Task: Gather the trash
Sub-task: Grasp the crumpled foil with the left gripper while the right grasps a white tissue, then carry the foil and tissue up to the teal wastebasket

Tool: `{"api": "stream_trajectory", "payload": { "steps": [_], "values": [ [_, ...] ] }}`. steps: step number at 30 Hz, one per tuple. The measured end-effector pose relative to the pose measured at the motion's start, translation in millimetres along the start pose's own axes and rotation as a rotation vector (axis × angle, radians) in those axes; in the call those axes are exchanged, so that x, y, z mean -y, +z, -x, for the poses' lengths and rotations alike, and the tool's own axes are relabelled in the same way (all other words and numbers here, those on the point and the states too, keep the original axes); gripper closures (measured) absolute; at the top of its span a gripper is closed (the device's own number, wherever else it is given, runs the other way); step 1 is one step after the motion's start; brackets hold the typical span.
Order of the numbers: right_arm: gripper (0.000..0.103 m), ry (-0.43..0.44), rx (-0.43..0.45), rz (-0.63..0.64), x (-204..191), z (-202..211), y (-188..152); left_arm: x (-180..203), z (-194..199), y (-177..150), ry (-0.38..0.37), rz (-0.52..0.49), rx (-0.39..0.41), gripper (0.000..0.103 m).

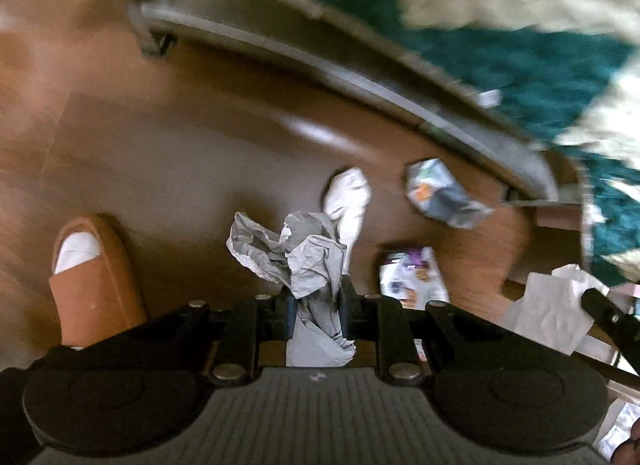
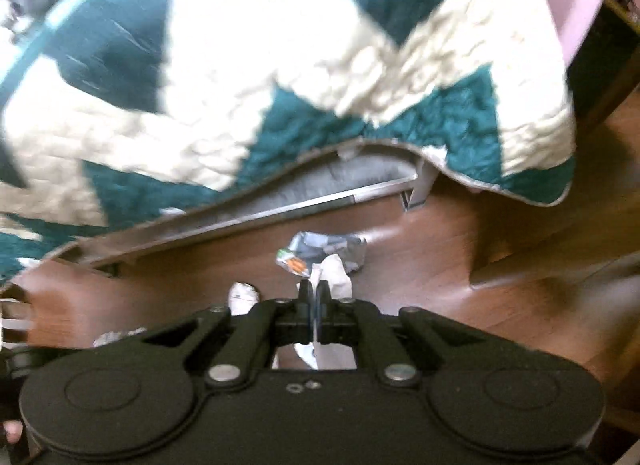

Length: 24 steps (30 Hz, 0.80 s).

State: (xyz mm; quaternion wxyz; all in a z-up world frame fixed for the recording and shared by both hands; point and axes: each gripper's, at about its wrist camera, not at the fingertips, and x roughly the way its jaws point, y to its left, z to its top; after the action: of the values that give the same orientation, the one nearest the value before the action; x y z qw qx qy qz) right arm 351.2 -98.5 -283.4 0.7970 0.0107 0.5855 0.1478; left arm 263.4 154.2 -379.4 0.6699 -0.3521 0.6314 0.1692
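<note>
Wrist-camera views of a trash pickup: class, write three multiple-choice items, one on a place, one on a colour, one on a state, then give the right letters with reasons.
1. Where does the printed foil wrapper lie?
A. on the quilt
B. on the wooden floor near the bed frame
C. in a bin

2. What colours is the quilt?
A. teal and cream
B. red and black
C. plain grey

3. What is the left gripper doing?
A. standing open and empty
B. clamping a slipper
C. clamping crumpled grey paper

Answers: 1 B, it rests on brown boards below the frame. 2 A, both patches show. 3 C, the paper sits pinched between the fingers.
</note>
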Motion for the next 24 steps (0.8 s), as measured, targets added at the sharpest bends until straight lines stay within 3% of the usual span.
{"api": "stream_trajectory", "payload": {
  "steps": [12, 24],
  "values": [
    [0.102, 0.114, 0.223, 0.122, -6.7, 186.2, -19.8, 50.9, 162.1, -58.4, -0.156, -0.213, 0.231, 0.083],
    [0.102, 0.148, 0.513, 0.205, 17.1, 354.0, -46.7, 124.5, 318.0, -136.1, -0.319, -0.453, 0.488, 0.083]
  ]
}}
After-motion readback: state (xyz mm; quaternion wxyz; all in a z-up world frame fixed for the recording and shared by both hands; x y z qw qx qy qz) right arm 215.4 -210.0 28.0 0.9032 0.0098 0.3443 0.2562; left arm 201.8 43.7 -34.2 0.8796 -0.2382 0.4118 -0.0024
